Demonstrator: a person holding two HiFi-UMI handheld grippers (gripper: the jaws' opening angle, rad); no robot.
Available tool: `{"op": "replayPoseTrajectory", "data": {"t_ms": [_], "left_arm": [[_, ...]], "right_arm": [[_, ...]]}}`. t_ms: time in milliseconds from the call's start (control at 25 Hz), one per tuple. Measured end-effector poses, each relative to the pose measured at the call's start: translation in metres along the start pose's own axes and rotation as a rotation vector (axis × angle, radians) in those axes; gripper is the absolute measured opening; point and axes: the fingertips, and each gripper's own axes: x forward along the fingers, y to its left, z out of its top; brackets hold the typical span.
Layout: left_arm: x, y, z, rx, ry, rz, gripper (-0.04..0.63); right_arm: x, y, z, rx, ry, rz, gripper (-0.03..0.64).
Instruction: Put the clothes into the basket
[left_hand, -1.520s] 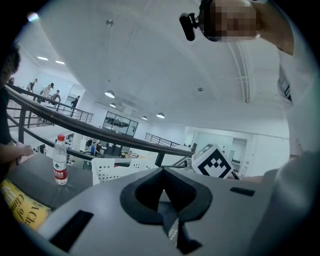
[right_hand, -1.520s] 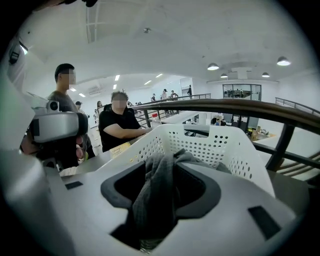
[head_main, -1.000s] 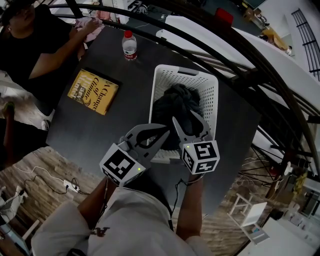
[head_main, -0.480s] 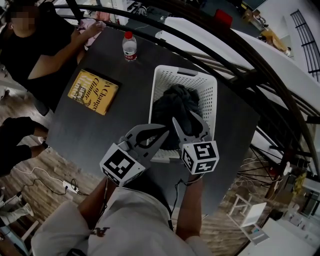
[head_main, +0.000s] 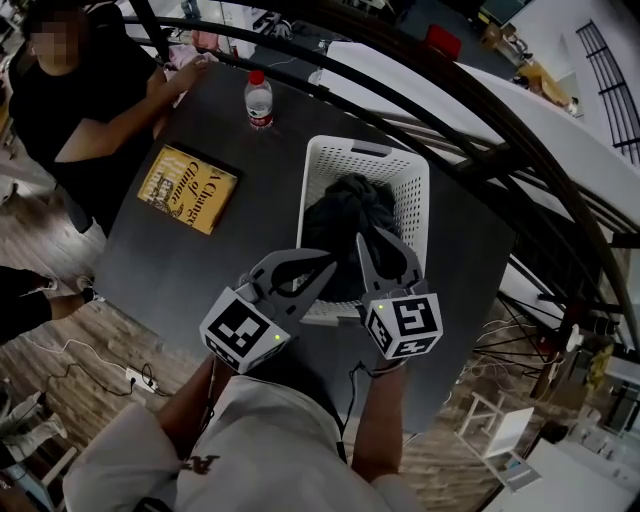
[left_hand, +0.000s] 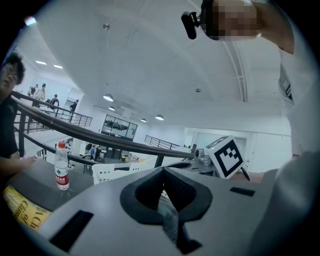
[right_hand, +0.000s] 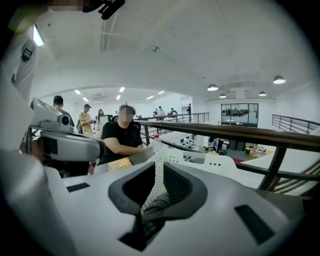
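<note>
Head view puts your right gripper (head_main: 368, 240) over the near end of the white basket (head_main: 365, 148). Its jaws have just been closing and are nearly together, gripping nothing. The dark clothes (head_main: 345, 210) lie heaped inside the basket, just above the jaw tips in frame. Your left gripper (head_main: 330, 260), jaws together and empty, sits at the pile's lower left.

Tabletop (head_main: 200, 270): you are standing over it, dark.
Before you: white basket (head_main: 365, 150) is sitting on it.
Left: yellow book (head_main: 187, 186) is lying flat.
Far edge: bottle (head_main: 259, 100) is standing upright.
</note>
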Motion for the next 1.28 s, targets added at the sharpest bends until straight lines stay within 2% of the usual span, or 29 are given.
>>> {"op": "replayPoseTrajectory", "data": {"t_ms": [160,280,440,800,1280], "left_arm": [[-0.006,-0.004,0.013,0.02,-0.024,-0.001,0.005],[-0.015,-0.007,0.025,0.022,-0.05,0.002,0.005],[-0.029,-0.01,0.04,0.043,-0.115,0.025,0.005],[-0.063,-0.041,0.043,0.061,-0.131,0.061,0.005],[-0.086,-0.063,0.046,0.096,-0.147,0.082,0.005]], "right_arm": [[-0.023,0.007,0.029,0.01,-0.137,0.007,0.025],[-0.048,0.016,0.051,0.032,-0.243,0.013,0.02],[-0.083,0.028,0.063,0.054,-0.328,0.001,0.02],[-0.139,0.055,0.056,0.091,-0.389,-0.023,0.018],[-0.162,0.078,0.061,0.033,-0.405,-0.007,0.018]]}}
